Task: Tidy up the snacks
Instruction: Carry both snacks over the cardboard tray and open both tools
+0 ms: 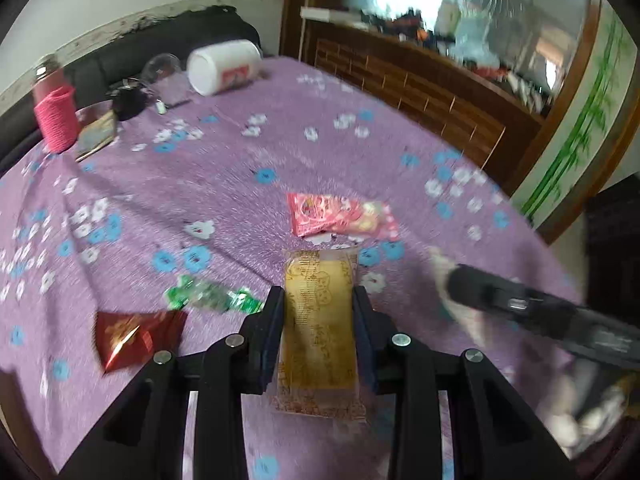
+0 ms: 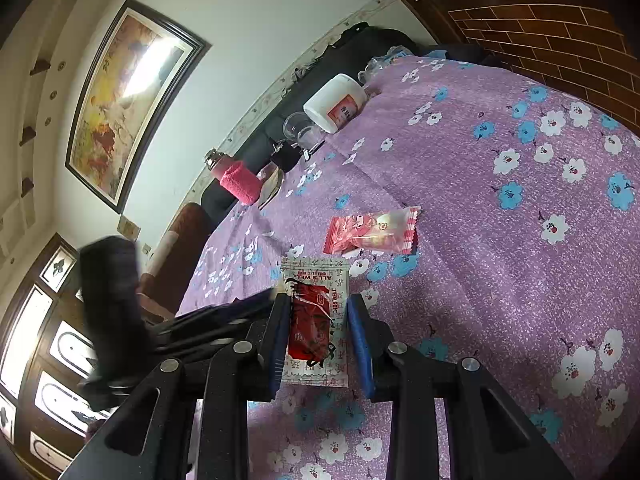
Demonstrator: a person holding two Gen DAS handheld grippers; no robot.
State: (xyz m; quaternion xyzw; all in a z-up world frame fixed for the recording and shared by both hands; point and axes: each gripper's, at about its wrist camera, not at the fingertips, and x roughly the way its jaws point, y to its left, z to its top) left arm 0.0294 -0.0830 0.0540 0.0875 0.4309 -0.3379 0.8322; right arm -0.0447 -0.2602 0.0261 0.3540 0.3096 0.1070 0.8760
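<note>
In the left wrist view my left gripper (image 1: 318,294) is shut on a long yellow snack packet (image 1: 316,340), both pads pressing its sides. Just beyond it a pink packet (image 1: 344,216) lies on the purple flowered cloth (image 1: 240,184). To the left rest a green wrapper (image 1: 208,298) and a dark red packet (image 1: 136,336). In the right wrist view my right gripper (image 2: 318,300) is shut on a clear packet with a red filling (image 2: 314,320), held just above the cloth. The pink packet (image 2: 372,232) lies a short way ahead of it.
At the far edge lie a white jar on its side (image 1: 224,66), a clear cup (image 1: 160,68), a pink-sleeved bottle (image 1: 56,116) and dark keys (image 1: 128,100). Brick-patterned wooden furniture (image 1: 420,92) borders the right side. The other gripper's black body (image 1: 540,312) reaches in from the right.
</note>
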